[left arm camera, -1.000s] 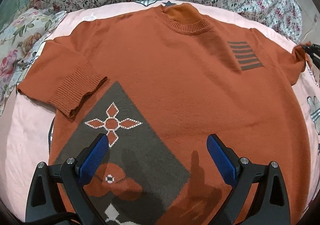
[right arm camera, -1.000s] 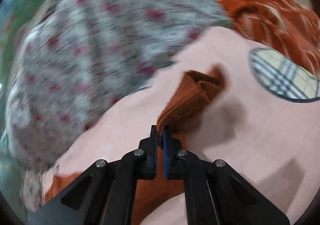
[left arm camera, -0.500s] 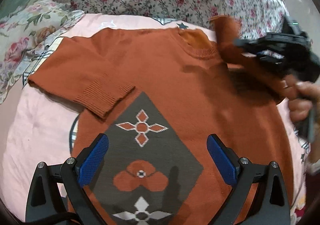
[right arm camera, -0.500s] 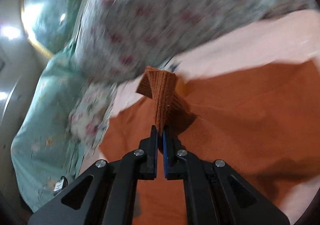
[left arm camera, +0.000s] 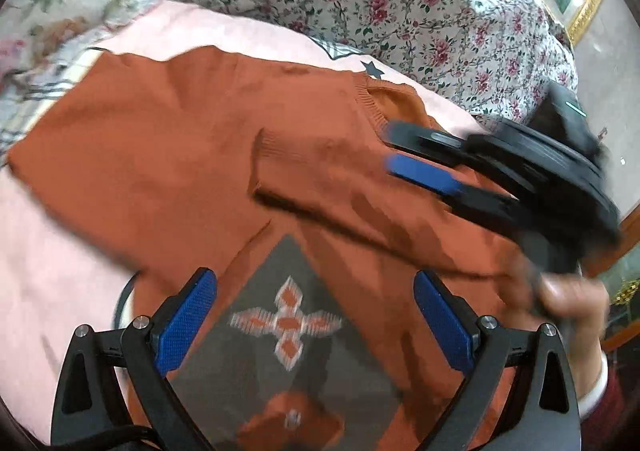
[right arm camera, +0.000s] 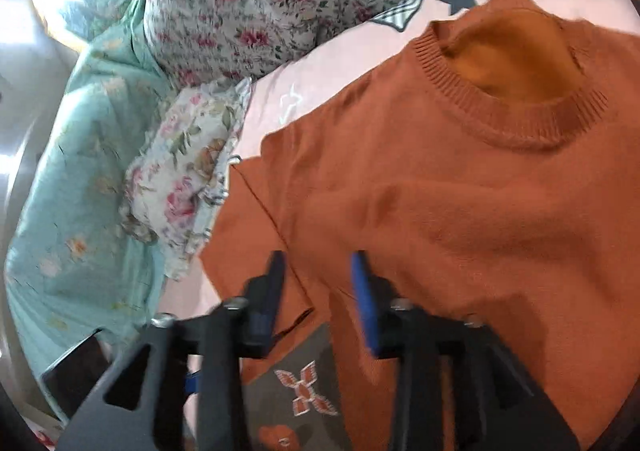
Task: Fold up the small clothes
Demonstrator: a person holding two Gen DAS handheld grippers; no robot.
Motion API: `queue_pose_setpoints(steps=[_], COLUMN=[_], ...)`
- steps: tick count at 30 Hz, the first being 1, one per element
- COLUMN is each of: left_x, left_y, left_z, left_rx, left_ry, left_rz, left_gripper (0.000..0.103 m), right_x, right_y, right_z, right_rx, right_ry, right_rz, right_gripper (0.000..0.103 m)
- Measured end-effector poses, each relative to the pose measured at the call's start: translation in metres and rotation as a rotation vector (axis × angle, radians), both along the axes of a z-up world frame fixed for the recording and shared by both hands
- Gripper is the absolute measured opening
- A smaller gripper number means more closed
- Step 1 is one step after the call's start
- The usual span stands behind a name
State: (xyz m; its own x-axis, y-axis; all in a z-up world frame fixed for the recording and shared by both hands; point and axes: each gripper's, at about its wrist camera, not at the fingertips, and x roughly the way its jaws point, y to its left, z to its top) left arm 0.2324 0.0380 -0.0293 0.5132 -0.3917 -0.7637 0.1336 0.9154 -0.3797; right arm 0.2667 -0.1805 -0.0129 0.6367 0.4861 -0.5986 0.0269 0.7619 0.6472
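- Sweater [left arm camera: 192,139] lies front-up on pink sheet [left arm camera: 52,271], collar [right arm camera: 516,131] toward floral quilt [left arm camera: 400,3]
- One sleeve [left arm camera: 340,187] is laid across the chest, cuff near the middle, just under the collar
- Right gripper [right arm camera: 318,283] fingers parted, nothing between them; it hovers just over the folded sleeve, blurred in both views
- Left gripper [left arm camera: 316,315] wide apart, empty, over the grey diamond patch [left arm camera: 288,327] low on the front
- Other sleeve [left arm camera: 72,155] looks flat out to the side, not yet folded
- Judged step: sleeve fold on one side done, release just made; other sleeve is next
- To do it well: pinch the far cuff edge only, single layer, lift low, bring it straight across so the cuff lands over the first one, keep shoulder line square
- Risk: knit is soft and drags, a deep grab could pull the body layer and wrinkle the fold
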Motion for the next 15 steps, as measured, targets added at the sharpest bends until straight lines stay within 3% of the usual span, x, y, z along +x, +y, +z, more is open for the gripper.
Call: queue_pose_setpoints(steps=[7,8,9,10,12,13,15], left_x=[0.087,0.099,0.103,0.107,0.112,0.113,0.104], left_y=[-0.014,-0.019,-0.022,-0.026,-0.034,-0.037,-0.040], left_z=[-0.033,-0.037,-0.038,-0.038,-0.038,-0.038,-0.025], left_rx=[-0.036,-0.019,-0.008,0.010,0.022,0.008,0.025], left_ry=[0.102,0.091,0.083,0.070,0.045,0.045,0.004], left_rz=[-0.022,-0.029,-0.034,-0.037,-0.068,-0.080,-0.069], left_gripper=[0.097,0.089,0.072,0.063,0.018,0.010,0.009], right_x=[-0.094,-0.107,-0.125,-0.134,-0.158,-0.172,-0.186], right_y=[-0.041,-0.046,-0.053,-0.057,-0.067,-0.075,-0.087], right_z=[0.048,0.051,0.054,0.056,0.058,0.058,0.059], right_rx=[-0.071,-0.077,-0.085,-0.091,-0.102,-0.106,-0.111], right_ry=[-0.118,-0.125,-0.129,-0.128,-0.133,-0.131,-0.132], right_rz=[-0.127,-0.144,-0.171,-0.190,-0.242,-0.286,-0.333], right_gripper=[0.041,0.041,0.041,0.041,0.041,0.041,0.041])
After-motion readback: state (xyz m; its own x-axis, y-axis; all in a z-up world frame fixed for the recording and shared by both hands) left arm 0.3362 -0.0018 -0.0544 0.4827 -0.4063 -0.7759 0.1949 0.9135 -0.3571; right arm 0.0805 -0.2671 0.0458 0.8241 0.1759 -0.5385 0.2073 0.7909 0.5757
